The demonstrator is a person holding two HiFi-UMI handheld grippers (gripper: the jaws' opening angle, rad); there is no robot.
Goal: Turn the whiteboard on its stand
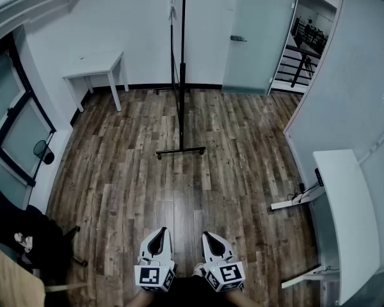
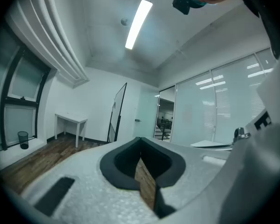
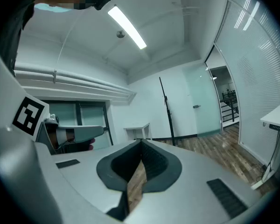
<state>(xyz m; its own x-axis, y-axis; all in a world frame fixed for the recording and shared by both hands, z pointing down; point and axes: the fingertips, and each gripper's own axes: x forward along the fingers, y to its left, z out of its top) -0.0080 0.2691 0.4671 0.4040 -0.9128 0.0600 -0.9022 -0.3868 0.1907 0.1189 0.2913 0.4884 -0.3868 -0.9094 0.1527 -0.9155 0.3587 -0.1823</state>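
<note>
The whiteboard (image 1: 177, 31) stands edge-on at the far middle of the room, a thin dark frame on a black stand (image 1: 181, 149) with a floor bar. It also shows far off in the left gripper view as the whiteboard (image 2: 117, 112), and in the right gripper view as a slim dark pole (image 3: 166, 108). My left gripper (image 1: 161, 230) and right gripper (image 1: 206, 234) hang side by side at the bottom of the head view, well short of the stand. Both have their jaws together with nothing between them, as seen at the left gripper (image 2: 141, 139) and the right gripper (image 3: 141, 141).
A small white table (image 1: 96, 66) stands against the back wall to the left of the board. A glass door (image 1: 256, 37) and an open doorway (image 1: 307, 43) are at the back right. A long white desk (image 1: 345, 216) lines the right wall; a chair (image 1: 16, 280) sits lower left.
</note>
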